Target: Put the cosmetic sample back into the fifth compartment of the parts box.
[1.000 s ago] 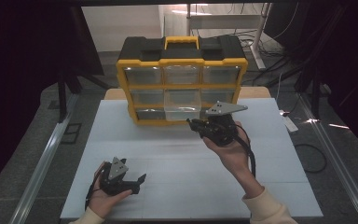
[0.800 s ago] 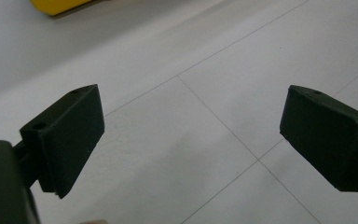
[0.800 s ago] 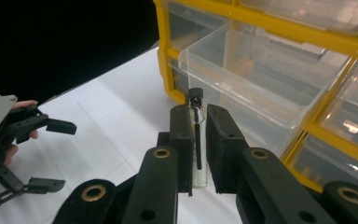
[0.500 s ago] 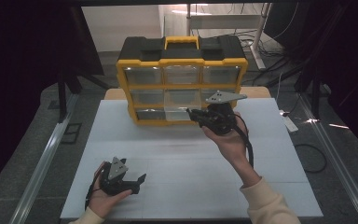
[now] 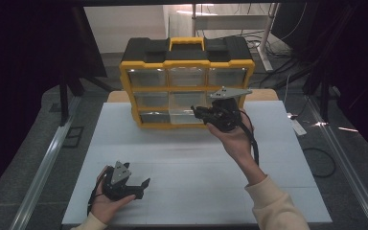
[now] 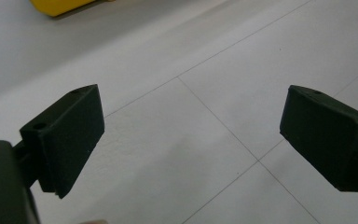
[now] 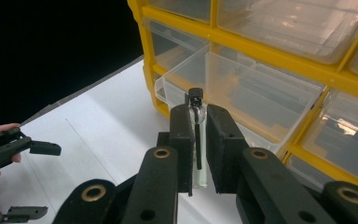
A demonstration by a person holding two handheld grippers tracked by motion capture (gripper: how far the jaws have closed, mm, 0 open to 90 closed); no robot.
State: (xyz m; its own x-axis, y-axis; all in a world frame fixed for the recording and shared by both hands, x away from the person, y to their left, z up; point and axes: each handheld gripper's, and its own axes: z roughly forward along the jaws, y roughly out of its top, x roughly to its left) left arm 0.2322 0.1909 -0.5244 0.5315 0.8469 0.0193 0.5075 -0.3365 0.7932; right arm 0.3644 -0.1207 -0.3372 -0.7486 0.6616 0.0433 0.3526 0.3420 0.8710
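My right tool point(image 5: 199, 112), clamped on a small clear pen-like thing point(image 7: 197, 135), has crept up to the open drawer point(image 7: 242, 91); left tool point(image 5: 141, 188), jaws apart, hasn't budged near the worktop's point(image 5: 196, 163) front-left corner.

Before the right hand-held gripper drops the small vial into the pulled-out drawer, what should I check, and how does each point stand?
1. Right hand-held gripper clamps the vial: ok.
2. Open drawer of the yellow organizer pulled out: ok.
3. Vial already over the drawer: not ok, it sits at the front rim.
4. Drawer free of other parts: cannot tell.
5. Left hand-held gripper open, apart on the table: ok.
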